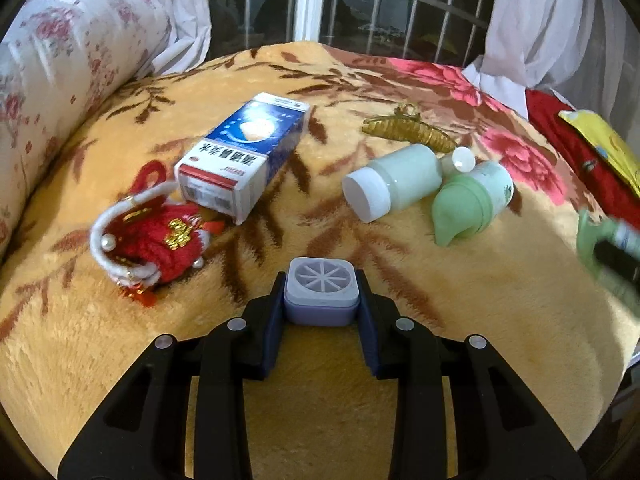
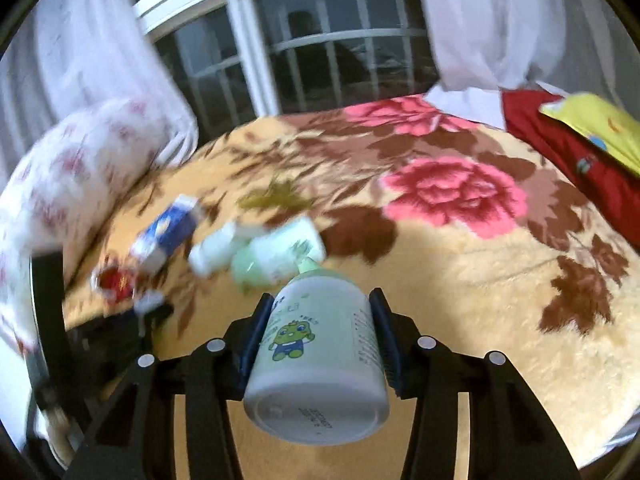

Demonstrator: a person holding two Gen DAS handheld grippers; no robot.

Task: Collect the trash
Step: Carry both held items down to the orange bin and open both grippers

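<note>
My left gripper (image 1: 320, 294) is shut on a small square lilac box with a spoked grey top (image 1: 320, 286), held just above the blanket. My right gripper (image 2: 320, 328) is shut on a white bottle with a green cartoon print and pale green cap (image 2: 316, 352), base toward the camera. That gripper with its bottle shows as a blur at the right edge (image 1: 612, 256) of the left wrist view. On the blanket lie a blue and white carton (image 1: 244, 156), a pale green jar with white lid (image 1: 392, 184), a green-capped bottle (image 1: 472, 204) and a red knitted pouch (image 1: 160, 240).
A gold hair claw (image 1: 408, 130) lies behind the jar. The floral fleece blanket (image 2: 480, 280) covers the bed. A flowered bolster (image 1: 60, 80) lines the left side, a red and yellow cloth (image 2: 580, 148) the right. Barred window and white curtains stand behind.
</note>
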